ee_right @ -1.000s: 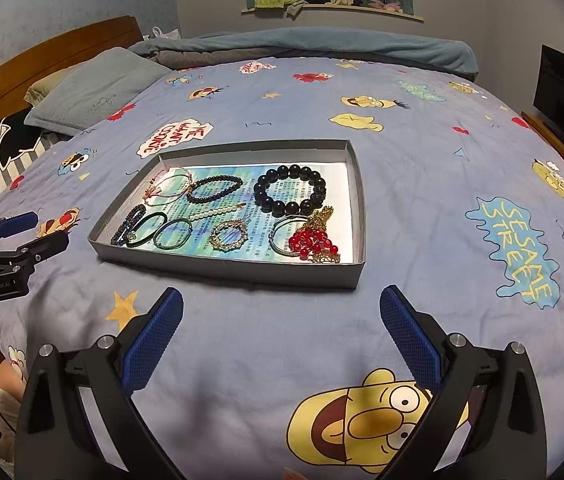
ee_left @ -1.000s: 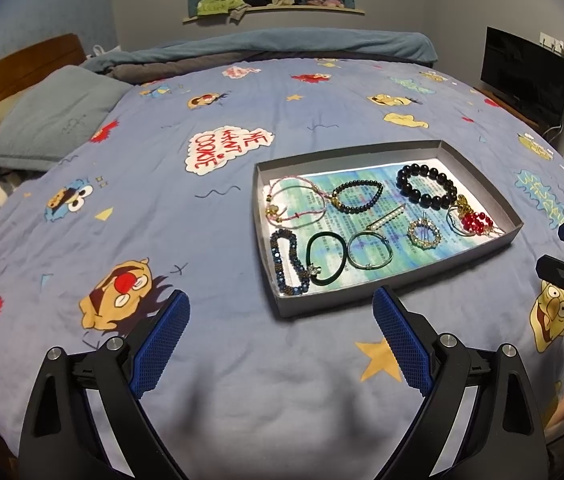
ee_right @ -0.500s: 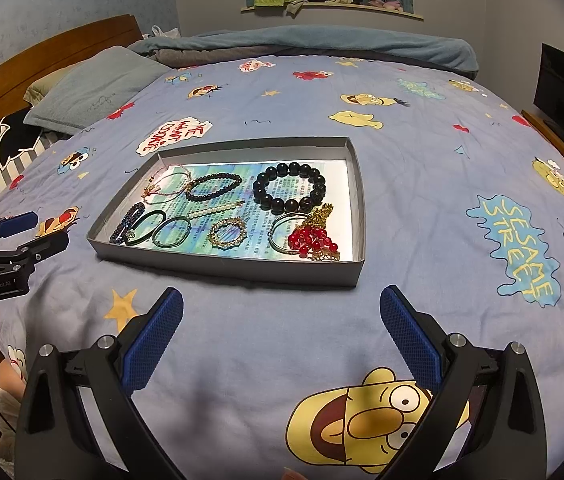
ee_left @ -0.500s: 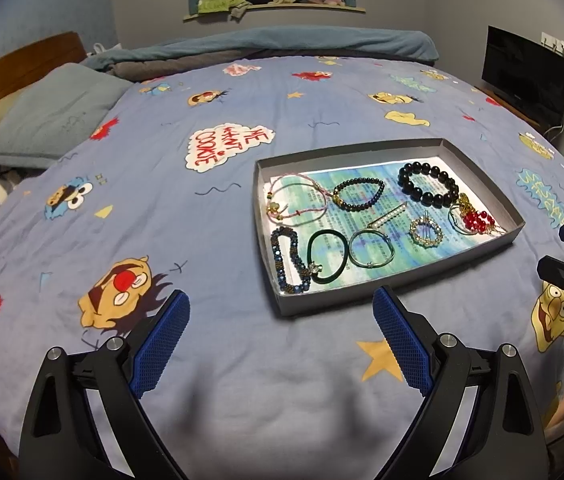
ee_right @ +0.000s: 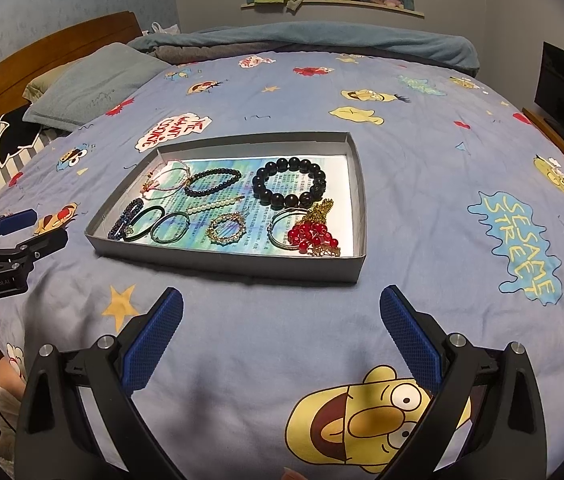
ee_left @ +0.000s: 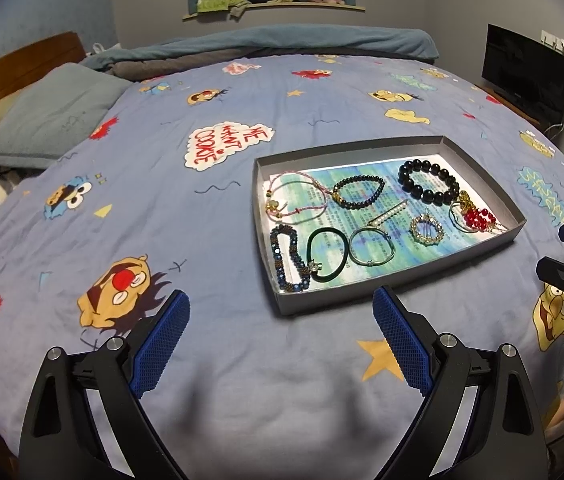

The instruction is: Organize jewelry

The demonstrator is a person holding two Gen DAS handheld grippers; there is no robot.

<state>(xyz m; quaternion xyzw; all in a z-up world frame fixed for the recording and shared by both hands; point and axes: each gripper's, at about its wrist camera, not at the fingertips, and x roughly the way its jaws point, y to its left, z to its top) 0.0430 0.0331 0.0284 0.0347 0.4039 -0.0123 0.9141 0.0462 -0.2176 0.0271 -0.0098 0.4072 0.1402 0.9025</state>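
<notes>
Hovering low over the bed, both grippers point at a shallow grey tray and hold nothing. Left gripper: fingers spread wide, empty. Right gripper: the same, wide apart, empty.

Change over the last second: almost none. The tray and every piece in it sit where they did; the views drift only slightly, and the fingers have stayed at the same spread. So this reads as a pause, which fits either a tray about to be sorted or one just laid out; the pictures don't settle which.

All the jewelry lies inside the tray, on its printed paper liner, none on the quilt. Count, nine pieces as best I can separate them:
- large black bead bracelet, one
- small dark bead bracelet, one
- pink cord bracelets, looks like one tangle, possibly two loops
- blue beaded bracelet, one
- dark green hair tie, one
- thin pale green bangle, one
- pearl bar clip, one
- gold crystal ring-shaped piece, one
- red bead cluster with gold chain, lying over a thin silver bangle

Pieces lie apart from one another, except that last pair.
</notes>
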